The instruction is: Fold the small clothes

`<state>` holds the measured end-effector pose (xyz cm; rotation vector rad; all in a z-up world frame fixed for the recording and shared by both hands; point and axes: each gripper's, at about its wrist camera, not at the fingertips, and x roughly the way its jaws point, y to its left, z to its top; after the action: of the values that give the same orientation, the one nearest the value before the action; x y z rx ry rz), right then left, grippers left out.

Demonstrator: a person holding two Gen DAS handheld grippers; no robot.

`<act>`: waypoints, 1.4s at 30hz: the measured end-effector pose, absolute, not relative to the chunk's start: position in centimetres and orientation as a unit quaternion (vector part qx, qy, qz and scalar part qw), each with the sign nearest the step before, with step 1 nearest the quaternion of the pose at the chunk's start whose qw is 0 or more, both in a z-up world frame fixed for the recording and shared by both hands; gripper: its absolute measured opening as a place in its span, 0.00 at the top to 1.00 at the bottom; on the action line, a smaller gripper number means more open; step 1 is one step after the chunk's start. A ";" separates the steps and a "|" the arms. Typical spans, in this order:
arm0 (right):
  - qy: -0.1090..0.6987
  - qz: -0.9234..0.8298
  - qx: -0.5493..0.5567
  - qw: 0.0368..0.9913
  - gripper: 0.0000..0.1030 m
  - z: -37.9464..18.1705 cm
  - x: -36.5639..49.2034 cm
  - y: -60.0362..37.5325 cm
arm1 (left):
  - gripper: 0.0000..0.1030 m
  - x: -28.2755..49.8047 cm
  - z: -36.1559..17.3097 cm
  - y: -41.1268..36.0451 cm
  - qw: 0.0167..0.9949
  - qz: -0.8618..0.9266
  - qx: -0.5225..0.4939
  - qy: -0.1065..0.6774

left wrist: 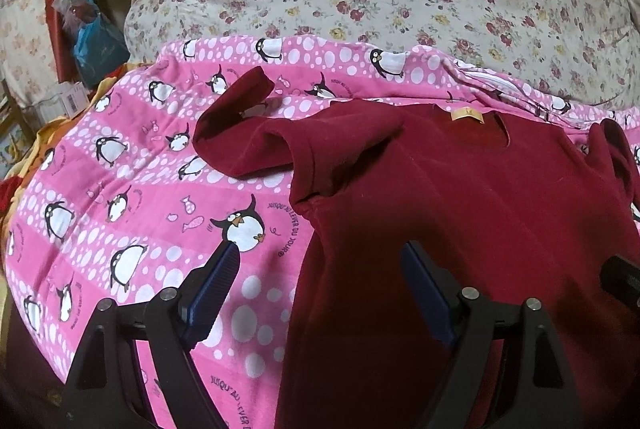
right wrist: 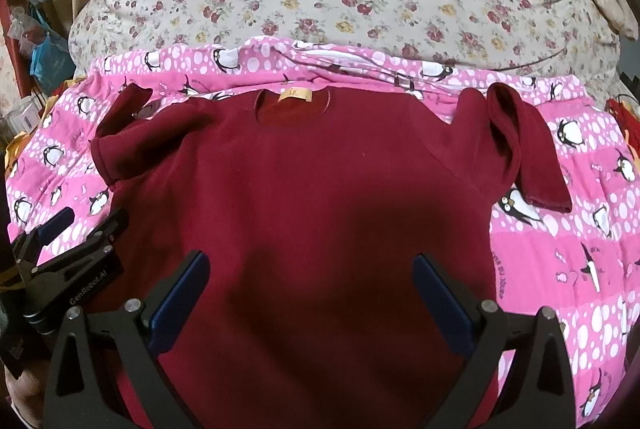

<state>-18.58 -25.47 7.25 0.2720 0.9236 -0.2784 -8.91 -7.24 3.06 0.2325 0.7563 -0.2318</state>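
A small dark red shirt [right wrist: 320, 189] lies spread flat, front up, on a pink penguin-print blanket [right wrist: 560, 249]. Its round neck opening points toward the far side, with a small yellow label [right wrist: 295, 95] showing inside the collar. Both short sleeves [left wrist: 236, 133] stick out to the sides and are rumpled; the one on the right [right wrist: 528, 149] is folded over on itself, its hemmed cuff resting on the blanket. The body is smooth, unfolded.
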 end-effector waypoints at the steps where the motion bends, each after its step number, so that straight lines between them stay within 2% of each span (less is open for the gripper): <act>1: 0.443 -0.133 0.129 0.877 0.00 7.2 -18.5 -25.4 | 0.38 -8.9 3.0 -7.3 0.916 -0.114 0.113 0.368; 42: 0.460 -0.136 0.126 0.868 0.00 6.1 -17.3 -25.8 | 0.38 -8.3 2.3 -7.5 0.909 -0.116 0.101 0.387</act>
<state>-17.31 -25.76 6.06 0.2628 0.9625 -0.2839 -8.32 -7.54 2.30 0.2082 0.7990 -0.2390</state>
